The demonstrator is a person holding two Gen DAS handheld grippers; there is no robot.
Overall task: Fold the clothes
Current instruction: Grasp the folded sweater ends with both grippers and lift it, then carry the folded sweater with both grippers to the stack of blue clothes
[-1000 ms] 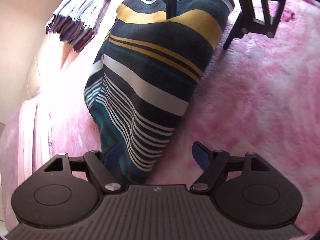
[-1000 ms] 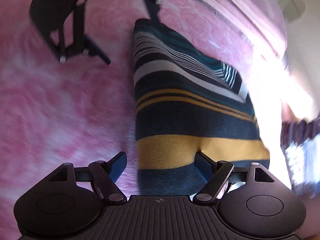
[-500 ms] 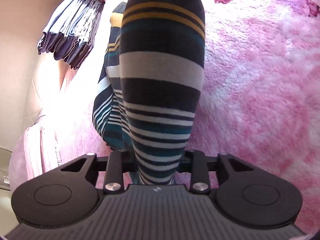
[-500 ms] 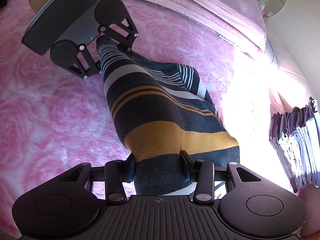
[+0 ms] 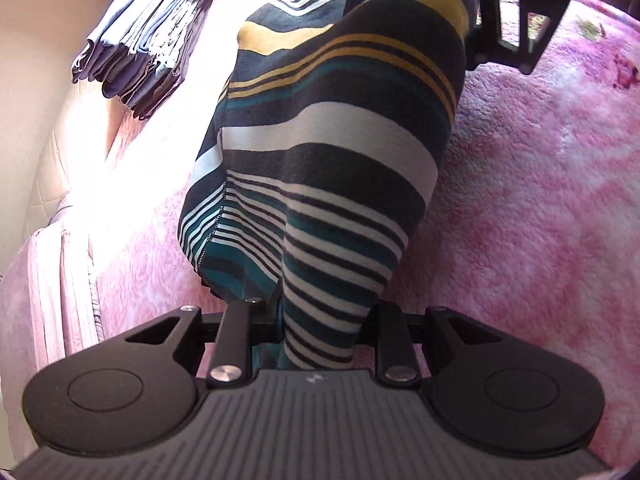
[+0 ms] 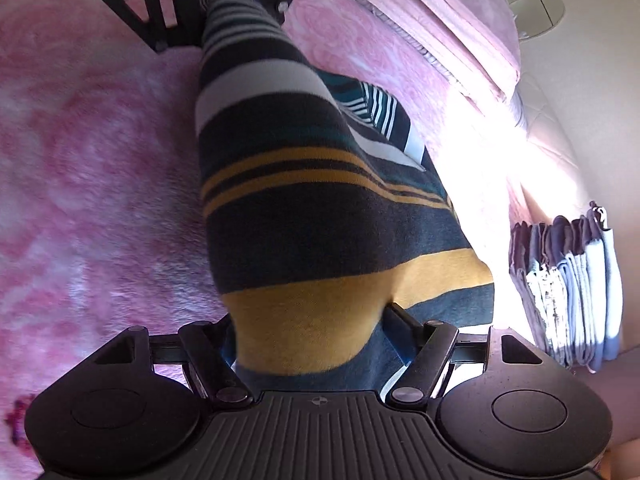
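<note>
A striped garment [image 5: 328, 152] in navy, white, teal and yellow lies lengthwise on the pink fuzzy blanket [image 5: 540, 200]. My left gripper [image 5: 320, 320] is shut on its thin-striped end, with cloth bunched between the fingers. At the far end, my right gripper [image 5: 500, 20] sits at the yellow-banded edge. In the right wrist view the yellow band of the garment [image 6: 312, 320] bulges between the spread fingers of my right gripper [image 6: 310, 336], which is open. My left gripper [image 6: 224, 4] shows at the top, pinching the narrow striped end.
A stack of folded blue and grey clothes [image 5: 140, 40] stands against the wall, also seen as the stack [image 6: 568, 292] at the right. Folded pink bedding [image 6: 440, 20] lies along the bed's edge. Open blanket spreads beside the garment.
Both grippers closed on the garment's ends and lifted it. It has since come back down, and the right gripper's fingers have spread open again. The left stays shut.
</note>
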